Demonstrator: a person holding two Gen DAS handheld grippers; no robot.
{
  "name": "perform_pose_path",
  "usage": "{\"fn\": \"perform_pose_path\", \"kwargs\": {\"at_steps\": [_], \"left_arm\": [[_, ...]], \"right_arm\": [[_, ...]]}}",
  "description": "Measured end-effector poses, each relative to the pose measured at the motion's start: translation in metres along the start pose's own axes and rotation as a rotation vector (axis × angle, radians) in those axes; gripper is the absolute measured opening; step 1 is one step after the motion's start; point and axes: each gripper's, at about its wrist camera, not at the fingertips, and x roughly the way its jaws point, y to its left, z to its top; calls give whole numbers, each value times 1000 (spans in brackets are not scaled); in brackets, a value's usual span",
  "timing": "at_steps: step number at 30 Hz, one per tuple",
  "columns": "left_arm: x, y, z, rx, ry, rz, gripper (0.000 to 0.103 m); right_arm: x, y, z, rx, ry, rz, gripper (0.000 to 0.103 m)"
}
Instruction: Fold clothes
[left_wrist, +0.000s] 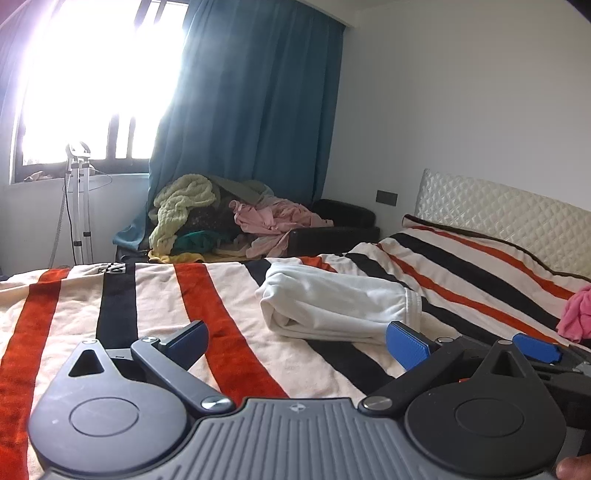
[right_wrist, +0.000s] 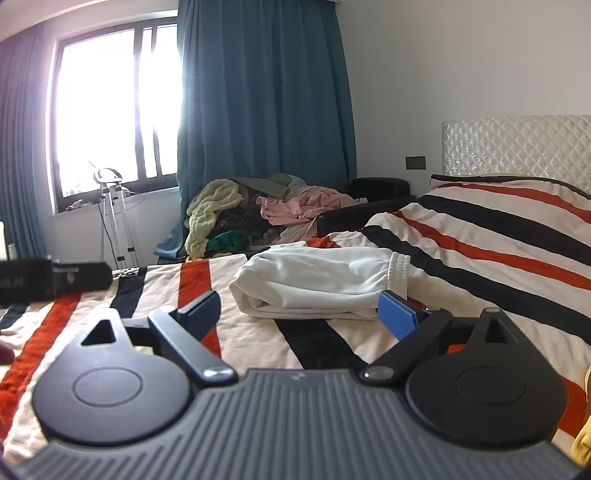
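Note:
A folded white garment (left_wrist: 332, 302) with a ribbed elastic end on its right lies on the striped blanket (left_wrist: 155, 306). My left gripper (left_wrist: 299, 343) is open just short of its near edge, holding nothing. A blue pad (left_wrist: 537, 347) of the other gripper shows at the right. In the right wrist view the same white garment (right_wrist: 317, 280) lies straight ahead. My right gripper (right_wrist: 300, 312) is open and holds nothing. Its right pad (right_wrist: 399, 312) sits at the garment's near right corner; I cannot tell if it touches. The left gripper's black body (right_wrist: 55, 280) shows at the left.
A pink garment (left_wrist: 578, 314) lies on the bed at the right, and a yellow one (right_wrist: 583, 443) near the right gripper. A pile of clothes (left_wrist: 221, 218) covers a dark chair beyond the bed. A quilted headboard (left_wrist: 498, 206) stands at the right and a stand (left_wrist: 79, 206) by the window.

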Motion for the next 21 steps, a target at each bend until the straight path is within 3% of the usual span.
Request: {"fn": "perform_pose_path", "kwargs": {"at_steps": [7,21], "left_arm": [[-6,1,-3,1,-32,19,103],[-4,4,-2,3,-22,14,103]], "right_arm": [[1,-1,-1,10,8,-1,94],[7,-9,-2,62,24,-22,93]]}}
